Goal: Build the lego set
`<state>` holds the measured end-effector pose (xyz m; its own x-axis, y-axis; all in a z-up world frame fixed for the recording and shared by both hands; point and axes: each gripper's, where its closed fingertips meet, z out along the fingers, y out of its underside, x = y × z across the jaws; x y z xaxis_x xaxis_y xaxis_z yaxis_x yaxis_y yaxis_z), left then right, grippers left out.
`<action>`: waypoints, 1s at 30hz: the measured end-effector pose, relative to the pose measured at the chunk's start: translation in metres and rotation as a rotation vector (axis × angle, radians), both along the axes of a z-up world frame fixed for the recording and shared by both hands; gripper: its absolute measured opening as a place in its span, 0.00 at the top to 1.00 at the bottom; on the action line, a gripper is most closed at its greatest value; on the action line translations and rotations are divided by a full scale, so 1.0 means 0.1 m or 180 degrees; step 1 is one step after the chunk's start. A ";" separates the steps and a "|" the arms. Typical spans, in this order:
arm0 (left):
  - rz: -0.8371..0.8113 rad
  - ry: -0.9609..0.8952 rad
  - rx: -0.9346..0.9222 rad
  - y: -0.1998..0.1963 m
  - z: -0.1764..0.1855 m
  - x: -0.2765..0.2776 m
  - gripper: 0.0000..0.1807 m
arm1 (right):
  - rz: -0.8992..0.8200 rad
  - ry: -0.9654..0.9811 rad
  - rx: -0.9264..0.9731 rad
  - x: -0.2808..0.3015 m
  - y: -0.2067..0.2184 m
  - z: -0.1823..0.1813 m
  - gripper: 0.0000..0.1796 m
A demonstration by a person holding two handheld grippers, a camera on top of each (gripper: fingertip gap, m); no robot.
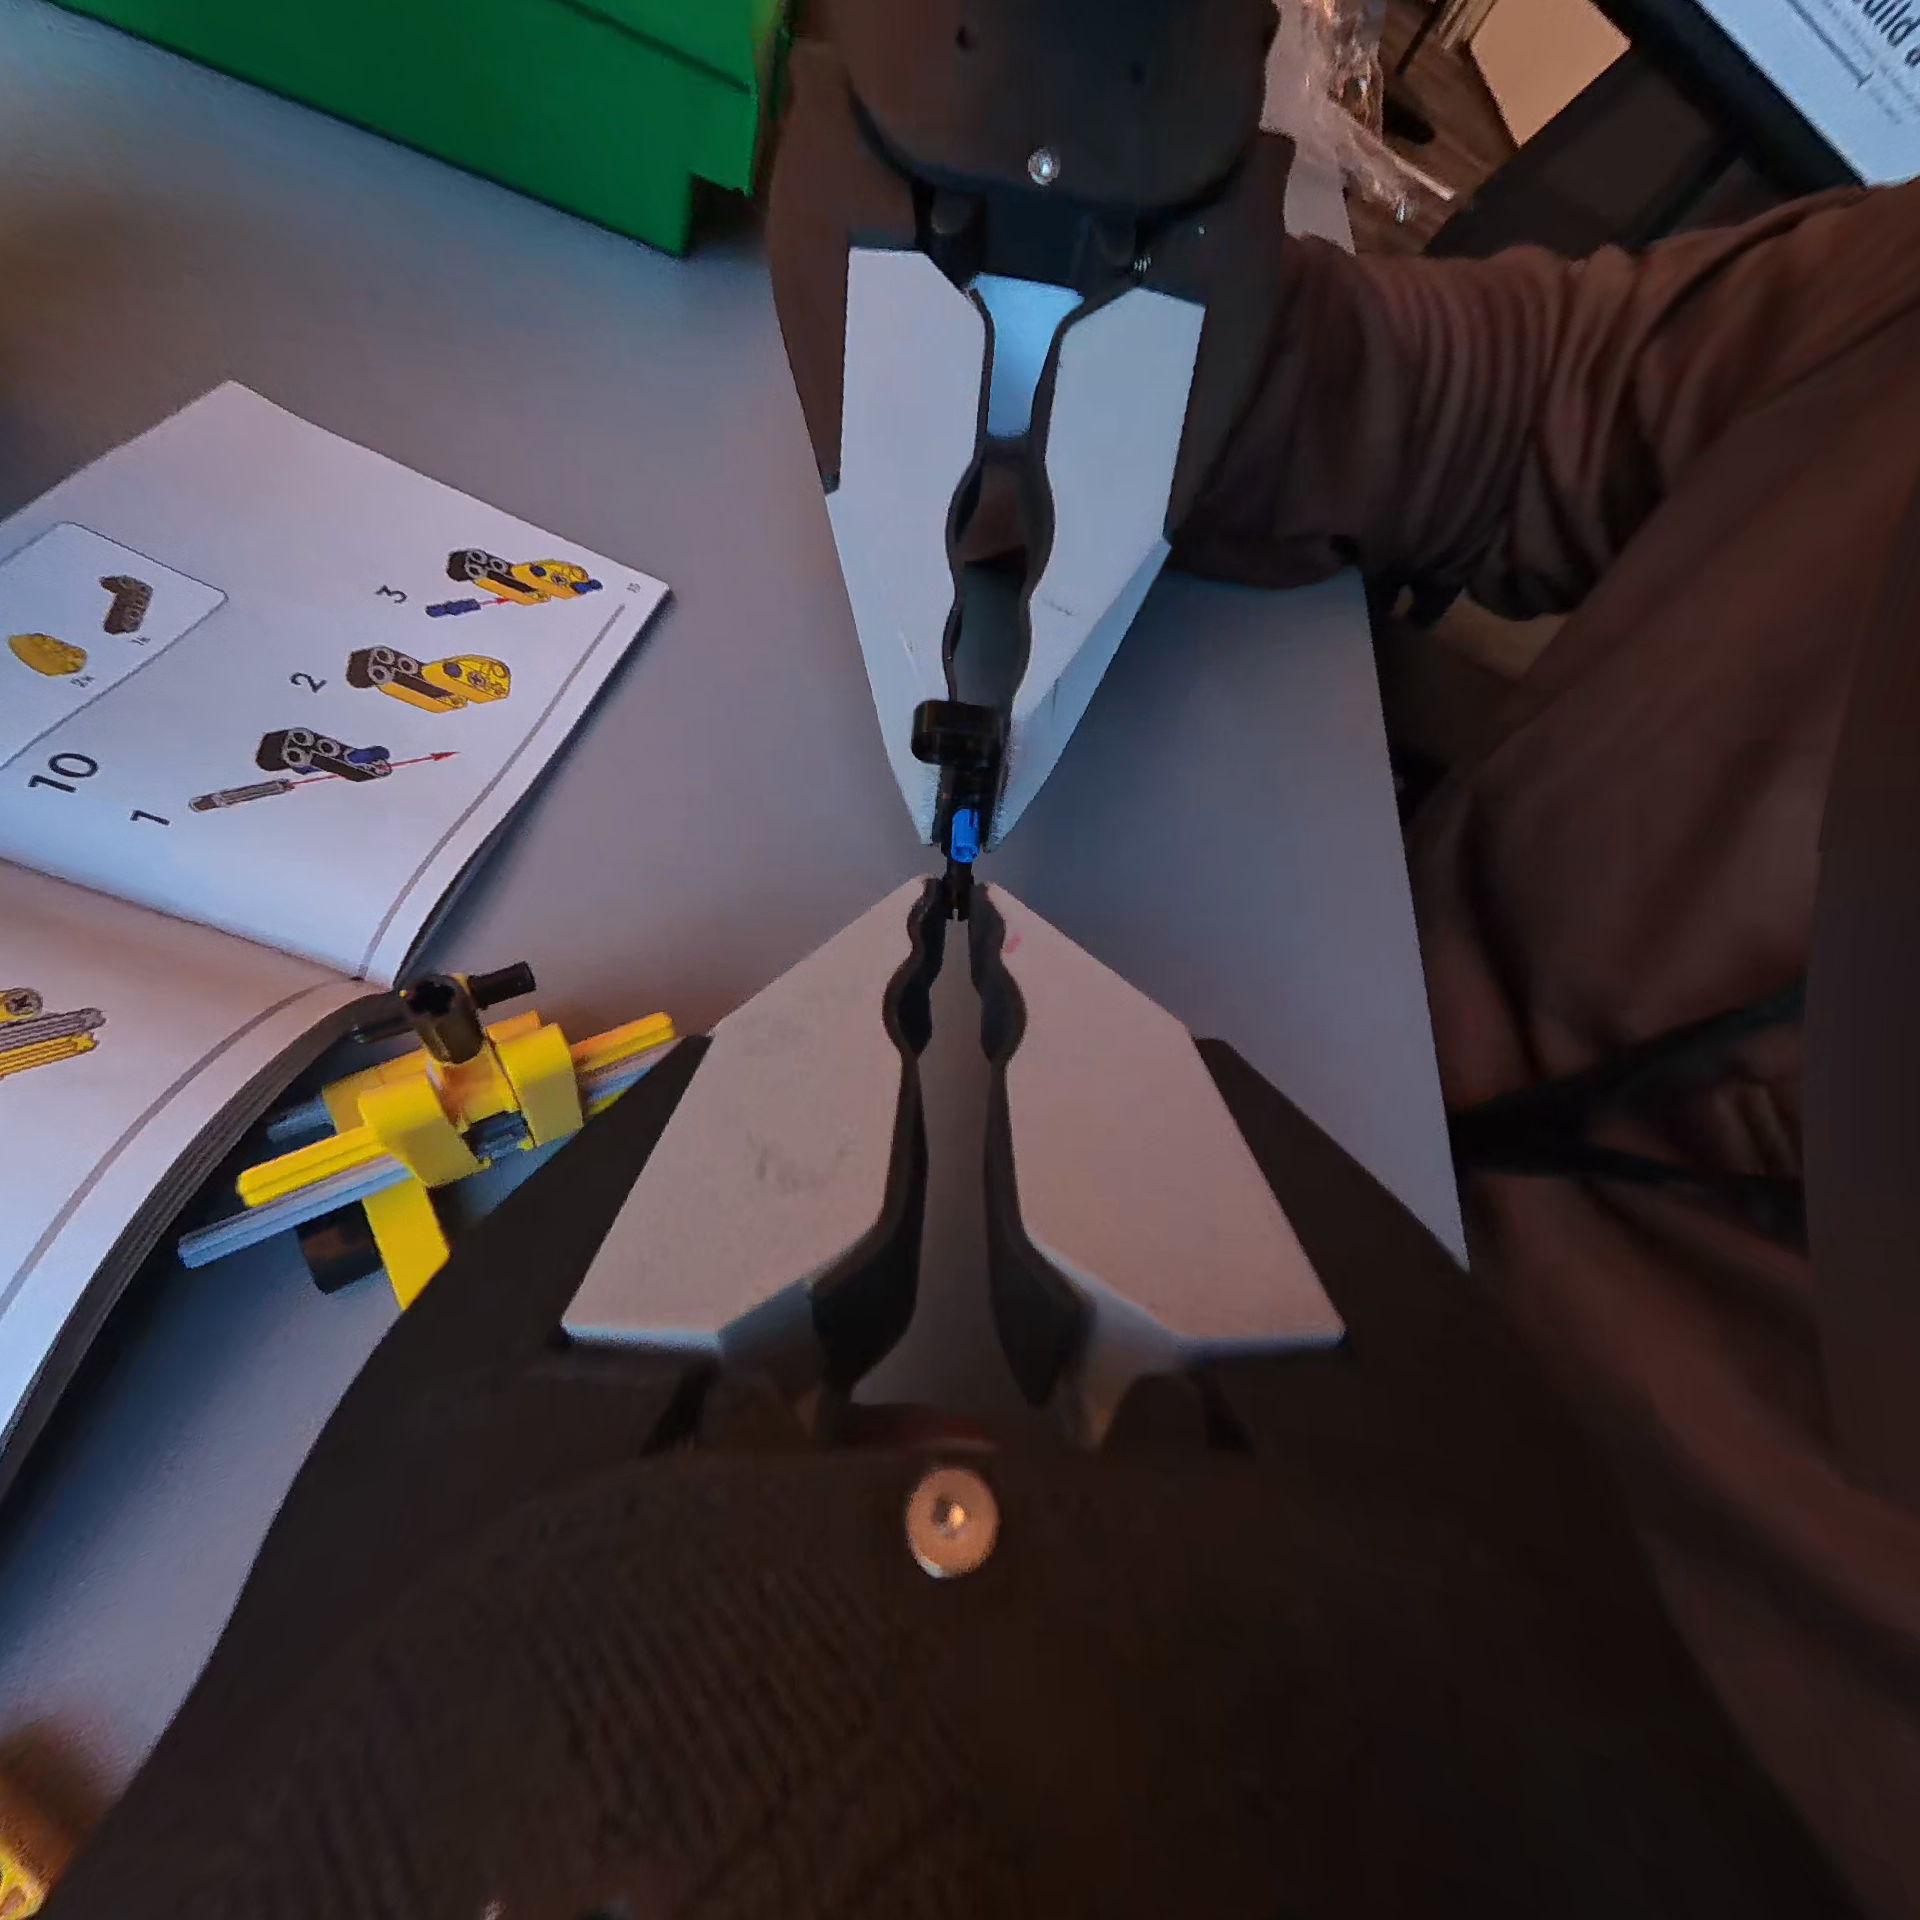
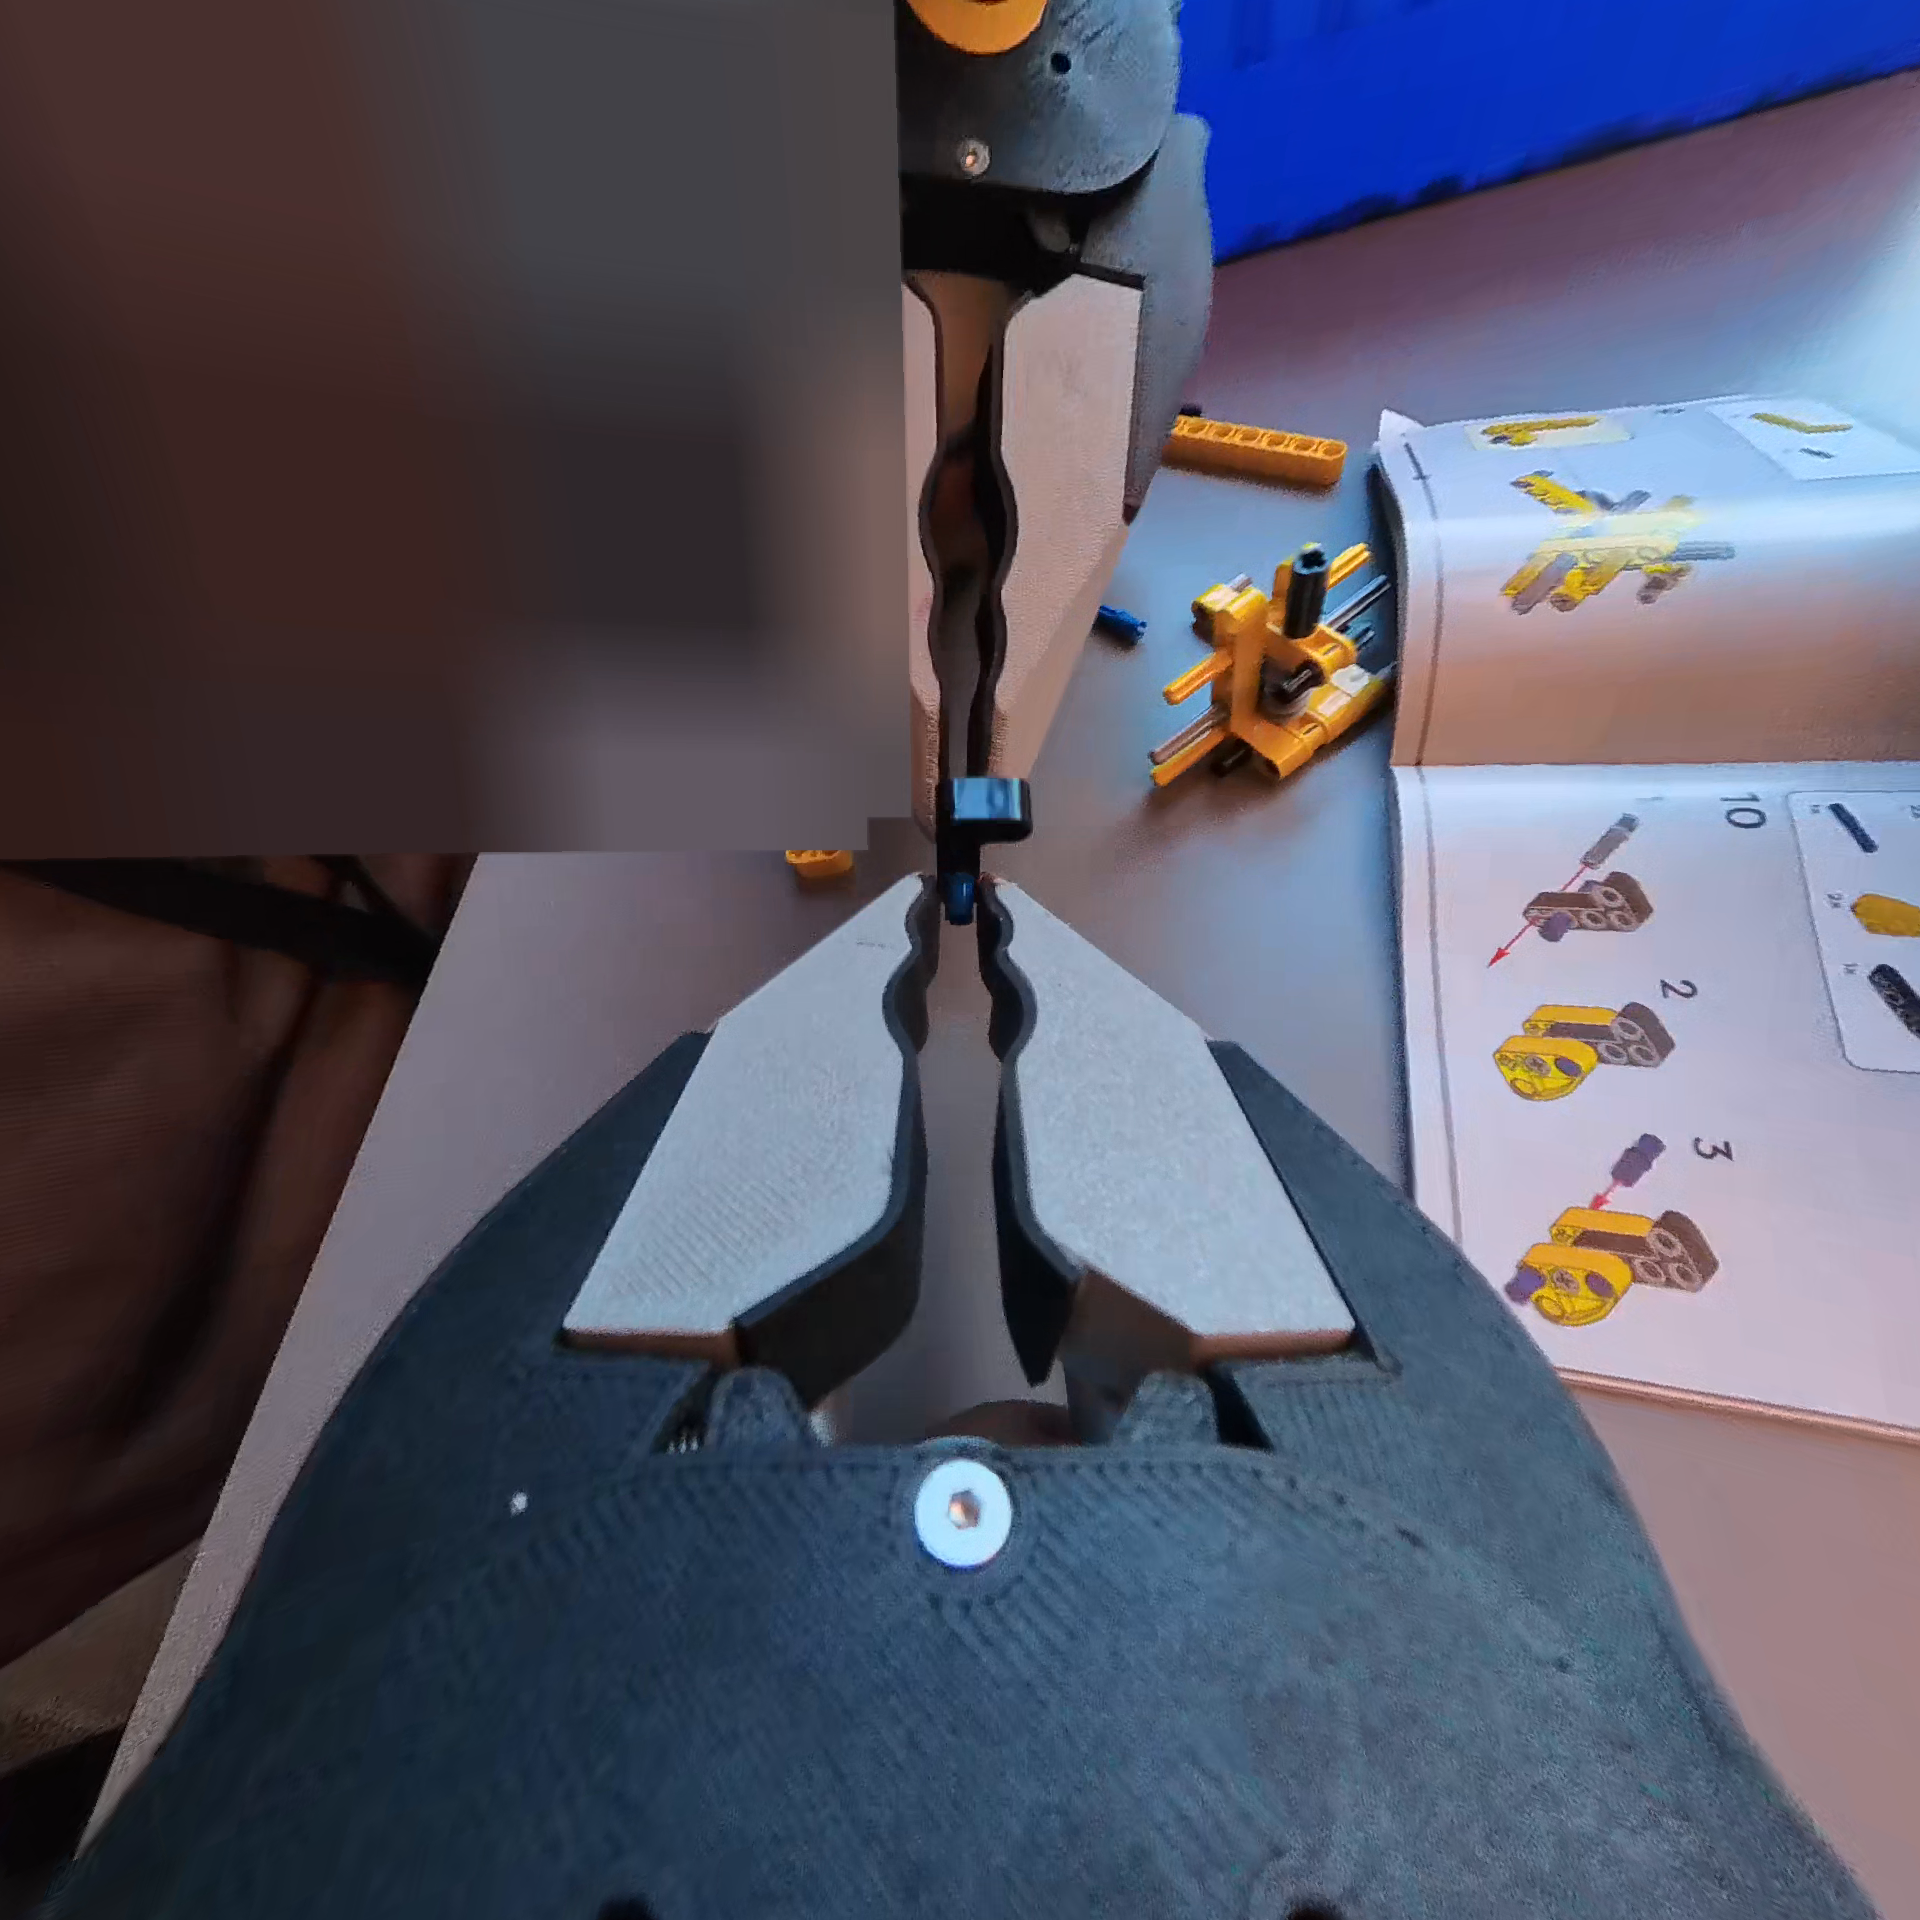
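2 grippers meet tip to tip above the worktop point(image 1: 623, 364). From the left wrist we see the left gripper point(image 1: 956, 896), fingers nearly together, pinching a thin black end. Opposite it, the right gripper point(image 1: 961, 844) carries a black piece point(image 1: 956, 732) and blue pin point(image 1: 964, 831). A booklet point(image 1: 312, 665) and yellow model point(image 1: 436, 1122) lie to one side.

From the right wrist we see the right gripper's fingers clamped on the pin, with the black piece at the left gripper's tips. A yellow beam point(image 2: 1257, 449) lies beyond.
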<state>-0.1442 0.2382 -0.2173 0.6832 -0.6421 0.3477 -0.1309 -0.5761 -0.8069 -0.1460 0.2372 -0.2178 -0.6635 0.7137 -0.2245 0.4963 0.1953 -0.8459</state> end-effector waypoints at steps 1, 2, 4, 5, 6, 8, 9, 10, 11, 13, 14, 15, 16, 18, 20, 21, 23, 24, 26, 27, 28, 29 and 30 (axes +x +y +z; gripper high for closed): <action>-0.0019 0.0023 -0.0022 -0.01 -0.01 0.00 1.00 | 0.0024 -0.0006 0.0042 0.01 -0.01 -0.01 0.98; -0.0030 0.0031 -0.0044 -0.01 -0.02 0.01 1.00 | 0.0035 -0.0020 0.0062 0.01 -0.01 -0.03 0.98; -0.0038 0.0023 -0.0091 -0.01 -0.04 0.00 1.00 | 0.0047 -0.0053 0.0075 0.01 -0.01 -0.04 0.98; -0.0050 0.0010 -0.0109 -0.02 -0.04 0.01 1.00 | 0.0056 -0.0047 0.0090 0.01 -0.02 -0.04 0.98; -0.0077 0.0004 -0.0134 -0.03 -0.05 0.01 1.00 | 0.0075 -0.0053 0.0108 0.01 -0.03 -0.05 0.98; -0.0108 0.0067 -0.0188 -0.04 -0.08 0.02 1.00 | 0.0103 -0.0103 0.0170 0.02 -0.04 -0.08 0.98; -0.0131 0.0113 -0.0212 -0.04 -0.11 0.03 1.00 | 0.0125 -0.0121 0.0215 0.03 -0.04 -0.10 0.98; -0.0155 0.0151 -0.0227 -0.05 -0.12 0.04 1.00 | 0.0145 -0.0130 0.0261 0.03 -0.05 -0.12 0.98; -0.0167 0.0186 -0.0242 -0.06 -0.14 0.05 1.00 | 0.0159 -0.0140 0.0301 0.04 -0.06 -0.14 0.98; -0.0180 0.0216 -0.0275 -0.06 -0.16 0.05 1.00 | 0.0178 -0.0179 0.0344 0.04 -0.07 -0.16 0.98; -0.0186 0.0229 -0.0290 -0.06 -0.17 0.05 1.00 | 0.0187 -0.0197 0.0363 0.04 -0.08 -0.17 0.98; -0.0190 0.0241 -0.0298 -0.07 -0.17 0.05 1.00 | 0.0190 -0.0203 0.0379 0.04 -0.08 -0.18 0.98; -0.0191 0.0242 -0.0304 -0.07 -0.18 0.06 1.00 | 0.0191 -0.0204 0.0383 0.04 -0.08 -0.18 0.98; -0.0189 0.0206 -0.0308 -0.06 -0.17 0.05 1.00 | 0.0186 -0.0187 0.0368 0.03 -0.09 -0.17 0.98; -0.0189 0.0256 -0.0317 -0.07 -0.19 0.06 1.00 | 0.0192 -0.0216 0.0393 0.02 -0.09 -0.19 0.98; -0.0183 0.0289 -0.0321 -0.06 -0.20 0.06 1.00 | 0.0190 -0.0231 0.0417 0.02 -0.09 -0.20 0.98; -0.0172 0.0269 -0.0317 -0.06 -0.19 0.05 1.00 | 0.0179 -0.0219 0.0411 0.01 -0.09 -0.20 0.98; -0.0158 0.0249 -0.0317 -0.06 -0.18 0.05 1.00 | 0.0169 -0.0214 0.0400 0.01 -0.09 -0.19 0.98; -0.0148 0.0237 -0.0317 -0.05 -0.18 0.04 1.00 | 0.0160 -0.0216 0.0385 0.00 -0.09 -0.19 0.98; -0.0135 0.0239 -0.0315 -0.05 -0.18 0.04 1.00 | 0.0149 -0.0212 0.0390 0.00 -0.08 -0.19 0.98; -0.0110 0.0238 -0.0314 -0.04 -0.18 0.03 1.00 | 0.0124 -0.0208 0.0394 -0.01 -0.08 -0.19 0.98; -0.0072 0.0239 -0.0311 -0.03 -0.18 0.02 1.00 | 0.0090 -0.0213 0.0387 -0.02 -0.07 -0.19 0.98; -0.0042 0.0250 -0.0301 -0.02 -0.18 0.01 1.00 | 0.0066 -0.0225 0.0371 -0.03 -0.05 -0.20 0.98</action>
<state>-0.1432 0.2365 -0.2357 0.7025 -0.6181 0.3528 -0.1996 -0.6470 -0.7359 -0.1490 0.2318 -0.2373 -0.6639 0.7239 -0.1875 0.5487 0.3012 -0.7798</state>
